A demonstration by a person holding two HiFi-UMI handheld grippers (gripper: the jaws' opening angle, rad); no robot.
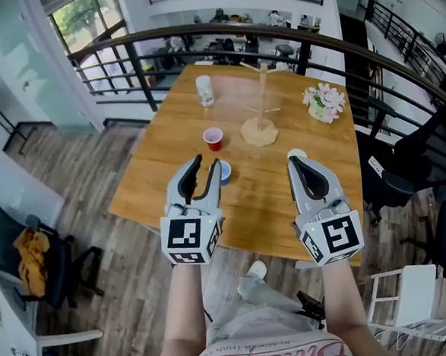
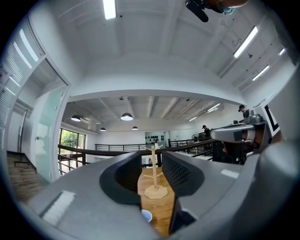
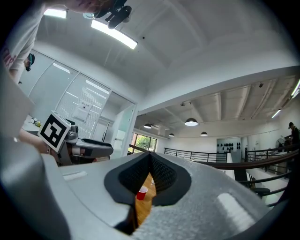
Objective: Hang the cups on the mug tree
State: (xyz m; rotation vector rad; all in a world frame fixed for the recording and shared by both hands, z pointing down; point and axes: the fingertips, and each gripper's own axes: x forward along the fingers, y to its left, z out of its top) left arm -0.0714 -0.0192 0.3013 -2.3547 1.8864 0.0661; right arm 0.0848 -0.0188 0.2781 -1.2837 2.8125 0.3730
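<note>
Forearms come in from the bottom of the head view, each hand holding a gripper over the near edge of the wooden table (image 1: 162, 178). Going to place everything off the mug tree (image 1: 260, 106), since it stands upright about mid-table.

Left gripper (image 1: 207, 162) is on the near side of the tree and off to its left. Its jaws stand apart with a clear gap and nothing pinched between them. Its own view looks straight through that gap at the tree's base, with the blue cup (image 1: 225, 172) low down just under the tips. From the head view the blue cup sits on the table right beside the gripper's right jaw; can't tell whether they touch.

Right gripper (image 1: 298, 160) is on the near side of the tree and a bit to its right. It's clenched tight with the pads meeting and nothing in them. A bit of something white pokes out past its tips, no idea what.

Red cup (image 1: 213, 139) stands on the table just left of the tree's base. Clear cup (image 1: 205, 91) sits further back, left of the tree. Pot of flowers (image 1: 323, 102) is off to the tree's right. Every cup I can see is down on the table.
</note>
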